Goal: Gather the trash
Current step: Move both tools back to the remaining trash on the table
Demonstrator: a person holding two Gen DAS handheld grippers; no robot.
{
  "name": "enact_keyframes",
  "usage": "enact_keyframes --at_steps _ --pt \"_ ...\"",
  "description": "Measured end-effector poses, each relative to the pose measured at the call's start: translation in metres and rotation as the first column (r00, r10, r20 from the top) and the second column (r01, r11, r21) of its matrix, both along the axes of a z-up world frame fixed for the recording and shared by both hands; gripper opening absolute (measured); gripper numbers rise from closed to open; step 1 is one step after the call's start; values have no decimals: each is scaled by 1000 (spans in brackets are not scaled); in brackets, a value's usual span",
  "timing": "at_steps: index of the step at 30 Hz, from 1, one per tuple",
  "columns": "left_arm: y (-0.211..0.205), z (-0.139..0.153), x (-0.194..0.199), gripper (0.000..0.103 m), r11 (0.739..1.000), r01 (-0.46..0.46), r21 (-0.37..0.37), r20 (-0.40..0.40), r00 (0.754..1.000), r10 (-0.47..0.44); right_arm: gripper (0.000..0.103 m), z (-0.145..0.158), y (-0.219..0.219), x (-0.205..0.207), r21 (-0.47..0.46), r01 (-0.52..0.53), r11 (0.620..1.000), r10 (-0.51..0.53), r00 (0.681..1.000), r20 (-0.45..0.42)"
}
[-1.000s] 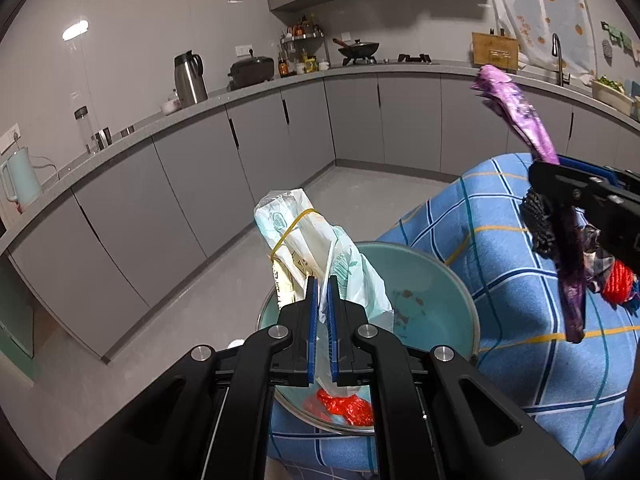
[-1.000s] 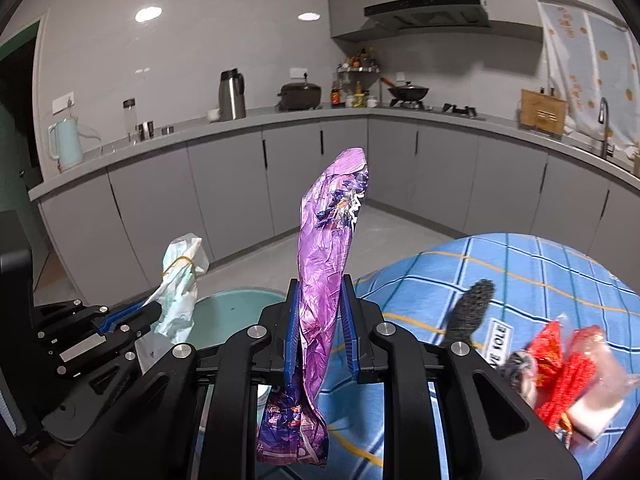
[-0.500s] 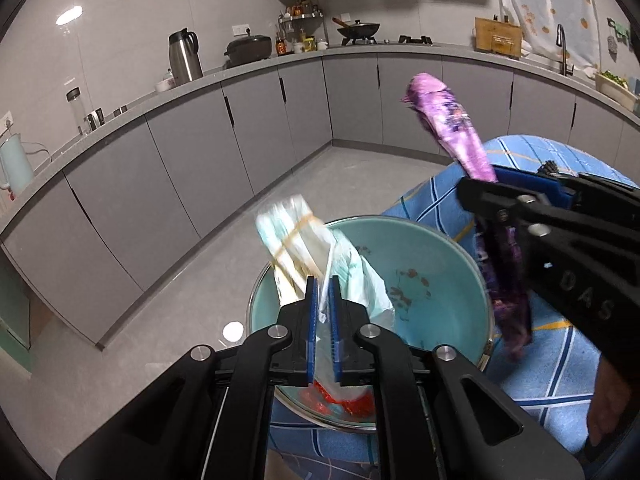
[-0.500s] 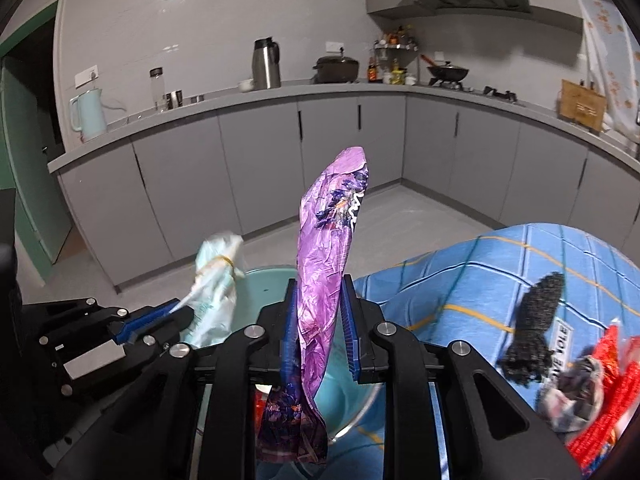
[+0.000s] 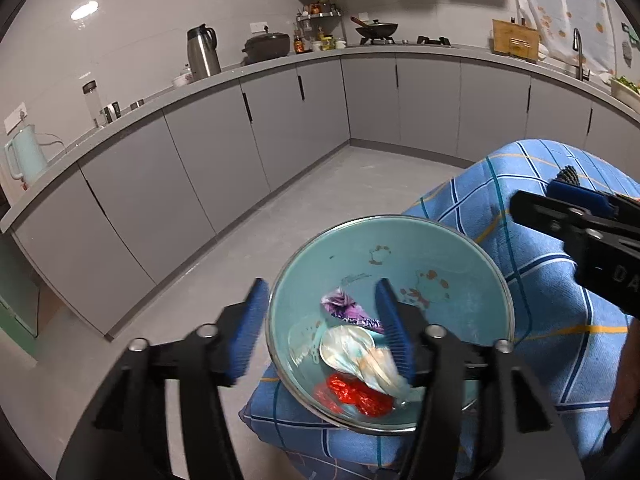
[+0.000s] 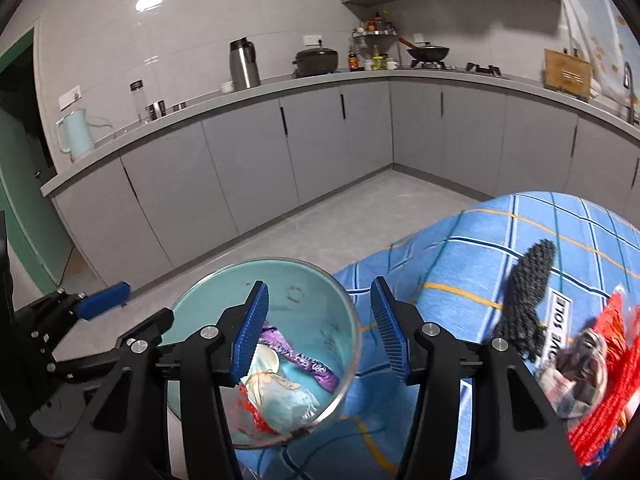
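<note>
Trash lay in the teal bowl (image 5: 440,264) at the corner of the tabletop, which was covered by a blue checked cloth (image 5: 552,320): a purple wrapper (image 5: 348,310), a pale bag (image 5: 360,356) bound with a rubber band, and a red wrapper (image 5: 352,396) beneath them. We saw the left gripper (image 5: 320,328) above the bowl, its jaws having just been opening and now standing well apart, with nothing pressed between the blue pads (the pale bag sat below them in the bowl). Our right gripper (image 6: 316,324) hung over the bowl's right rim, its jaws likewise having just been opening, apart and holding nothing; the purple wrapper lay below its left pad. On the cloth to the right, well apart from the bowl, we could see a black mesh piece (image 6: 528,304), a red net (image 6: 600,392) and a crumpled packet (image 6: 580,364) among more litter, blurred at the frame's edge.
</note>
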State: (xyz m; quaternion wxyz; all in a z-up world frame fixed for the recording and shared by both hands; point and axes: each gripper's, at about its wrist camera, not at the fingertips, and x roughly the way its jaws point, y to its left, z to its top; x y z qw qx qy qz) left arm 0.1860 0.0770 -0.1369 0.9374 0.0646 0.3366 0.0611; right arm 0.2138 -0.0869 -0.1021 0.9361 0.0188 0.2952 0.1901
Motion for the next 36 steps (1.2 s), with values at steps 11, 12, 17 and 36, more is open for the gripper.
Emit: enact_keyframes --at_steps 11,12,17,36 --pt "-10 9 -6 75 1000 7 17 24 1000 -7 59 11 -48 -36 -10 76 997 -76 997 27" --pt "-13 10 -8 75 1000 15 15 26 1000 -15 60 10 -52 -38 -10 83 997 -83 996 28" --pt "-35 12 -12 75 998 60 21 29 998 -61 61 14 -73 -53 -17 137 990 -136 990 46" --pt "-159 25 -21 76 950 311 43 56 948 -313 63 23 -193 -105 -28 416 909 -410 903 132"
